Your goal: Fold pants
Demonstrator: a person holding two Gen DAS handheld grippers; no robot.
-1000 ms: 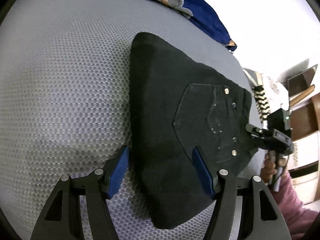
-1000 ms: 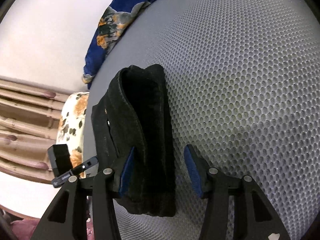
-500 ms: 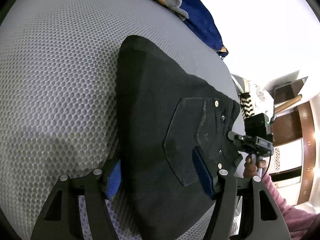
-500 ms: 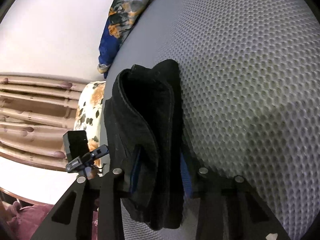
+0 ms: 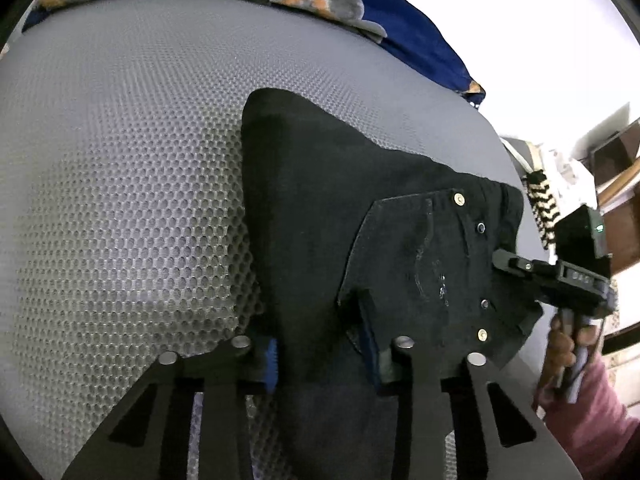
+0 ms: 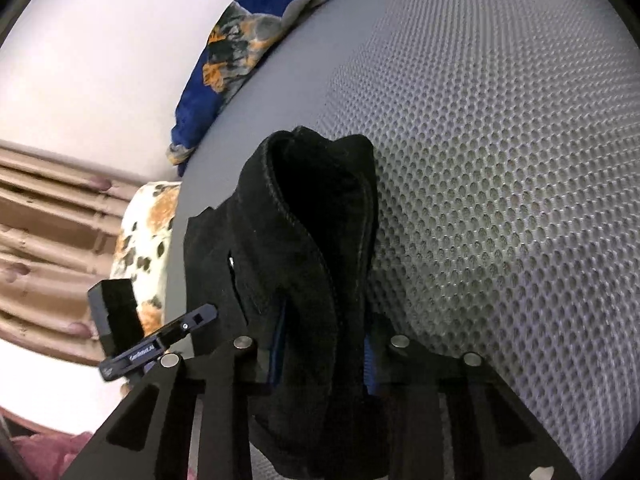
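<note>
Left gripper (image 5: 324,354): jaws just closing, blue pads now pinched on the near edge of the black pants (image 5: 360,240), cloth bunched between them. Right gripper (image 6: 324,354): jaws likewise just closing, clamped on the thick folded end of the same pants (image 6: 312,240), layers stacked on edge between the pads. Folded bundle lying on the grey mesh mattress (image 5: 120,200), long axis running across the left wrist view, narrow end away toward the blue patterned blanket (image 5: 400,40), pocket and rivets toward the right gripper (image 5: 560,276).
</note>
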